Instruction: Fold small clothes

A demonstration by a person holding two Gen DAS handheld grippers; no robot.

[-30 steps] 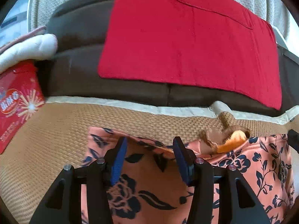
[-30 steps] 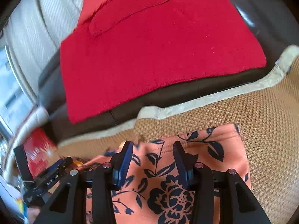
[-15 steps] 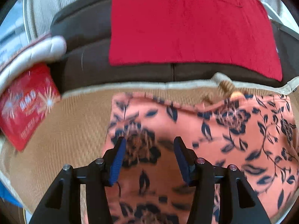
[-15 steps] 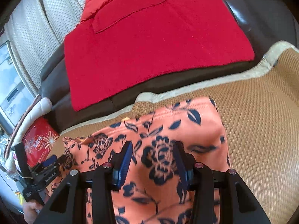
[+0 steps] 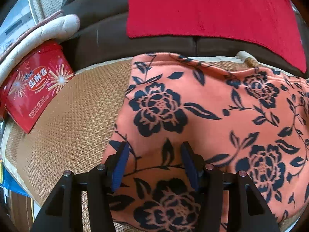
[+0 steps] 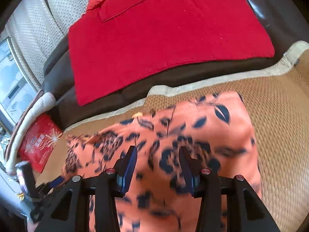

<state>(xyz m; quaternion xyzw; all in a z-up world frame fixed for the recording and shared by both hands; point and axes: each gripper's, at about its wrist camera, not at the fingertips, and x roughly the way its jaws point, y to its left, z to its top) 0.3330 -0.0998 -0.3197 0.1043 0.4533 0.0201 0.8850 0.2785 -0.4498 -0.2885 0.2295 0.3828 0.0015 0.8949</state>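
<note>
Your left gripper point(image 5: 153, 162) sits over the near-left part of the orange floral garment point(image 5: 222, 119) – jaws set wide, cloth visible between the blue pads point(image 5: 120, 162) but not pinched; I can't tell whether the tips touch the fabric

Your right gripper point(image 6: 157, 164) is the same: jaws spread wide, nothing clamped, hanging over the garment's near-right half point(image 6: 222, 135). That view is motion-blurred, so contact can't be read there either

Where the garment is: flat on the woven rattan mat point(image 5: 73, 116), running from directly under both grippers out toward 12 o'clock, far edge stopping close to the mat's pale border

The relation that matters – the long axis runs 9-to-3 across both views:
- left wrist view: the left edge climbs from 7 to 12 o'clock just beside your left finger, the bulk spreads to 3 o'clock
- right wrist view: the right edge is at 2–3 o'clock, the bulk runs off to 9 o'clock, where your left gripper body shows point(image 6: 46, 185)

So each gripper is nearest its own end, and neither has to cross over. My read: the next grab should be near each side edge – left shifts toward 9, right toward 3

Clutter: red snack box point(image 5: 32, 90) at 9–10 o'clock on the mat, red towel point(image 5: 212, 9) on the dark brown sofa point(image 5: 100, 38) at 12 – both well apart from the garment, though a loose lift could drag the far edge toward the sofa
</note>
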